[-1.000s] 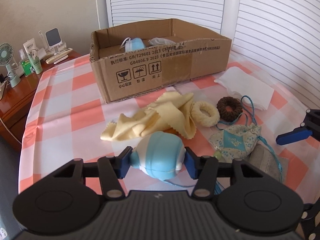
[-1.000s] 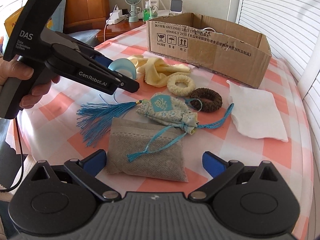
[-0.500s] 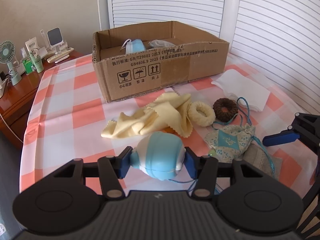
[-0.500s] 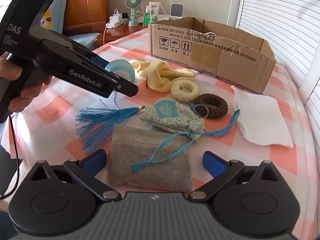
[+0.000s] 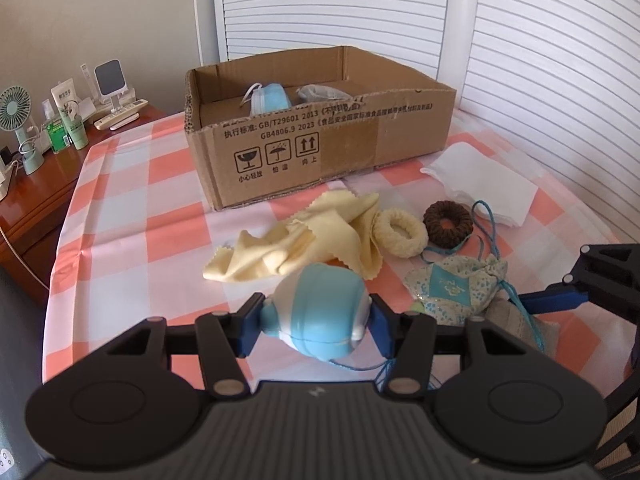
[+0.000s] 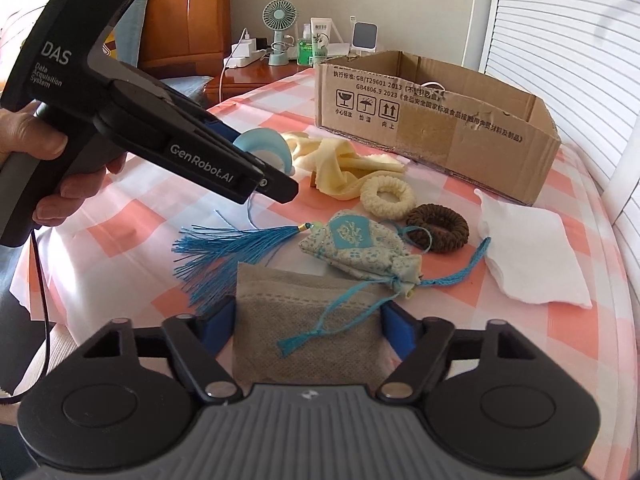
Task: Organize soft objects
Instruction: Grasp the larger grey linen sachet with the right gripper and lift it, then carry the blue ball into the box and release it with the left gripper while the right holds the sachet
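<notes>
- Two scrunchies lay side by side on the checked cloth [image 5: 120,208]: a cream ring [image 5: 398,232] of fuzzy knit and a dark brown ribbed ring [image 5: 447,225].
- One crumpled yellow cloth [image 5: 304,240] with pinked edges lay before the open cardboard box [image 5: 320,148].
- One folded white cloth [image 6: 528,248] lay flat at the right.
- One flowered pouch [image 6: 356,248] carried a blue tassel [image 6: 224,248] and cord.
- Left gripper [image 5: 314,322] was clamped half-wide on a smooth, rounded blue-and-white toy [image 5: 320,312], held above the table.
- Right gripper [image 6: 306,328] was closing around one coarse grey woven sachet [image 6: 304,320]; its pads stood at the sachet's edges, contact unclear.
- Inside the box: one blue mask [image 5: 268,98] and one grey bag [image 5: 320,92].
</notes>
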A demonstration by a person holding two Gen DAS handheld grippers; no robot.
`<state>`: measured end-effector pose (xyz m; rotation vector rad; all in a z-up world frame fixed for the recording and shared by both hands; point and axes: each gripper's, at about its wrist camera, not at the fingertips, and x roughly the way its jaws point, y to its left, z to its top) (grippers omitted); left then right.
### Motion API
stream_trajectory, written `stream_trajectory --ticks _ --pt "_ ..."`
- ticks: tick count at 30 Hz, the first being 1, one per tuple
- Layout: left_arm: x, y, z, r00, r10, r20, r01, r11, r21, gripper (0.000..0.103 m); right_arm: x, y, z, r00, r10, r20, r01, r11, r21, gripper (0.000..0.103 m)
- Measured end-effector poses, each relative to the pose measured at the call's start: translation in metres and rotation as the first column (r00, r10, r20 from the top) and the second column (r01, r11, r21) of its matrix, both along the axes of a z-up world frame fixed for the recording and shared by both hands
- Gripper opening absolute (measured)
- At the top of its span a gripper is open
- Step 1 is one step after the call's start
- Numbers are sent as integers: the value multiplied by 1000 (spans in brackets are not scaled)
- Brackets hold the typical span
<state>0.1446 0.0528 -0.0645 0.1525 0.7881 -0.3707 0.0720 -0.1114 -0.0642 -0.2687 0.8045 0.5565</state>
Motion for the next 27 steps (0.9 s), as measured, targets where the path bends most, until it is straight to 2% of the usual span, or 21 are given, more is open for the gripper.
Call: stream_trajectory --ticks 5,8,16,27 --pt "-2 1 2 1000 1 4 -1 1000 1 54 -4 -6 3 1000 -9 5 9 1000 7 65" --pt "-3 2 3 1000 2 5 -2 1000 5 54 -8 -9 5 1000 -8 12 8 1000 -4 62" --pt "-6 -1 5 1000 -17 1 17 1000 14 54 -16 -20 12 1000 -17 20 18 999 -37 57" --pt "-18 0 20 998 -49 -26 50 998 39 53 -18 -36 33 999 -17 47 20 998 -66 56"
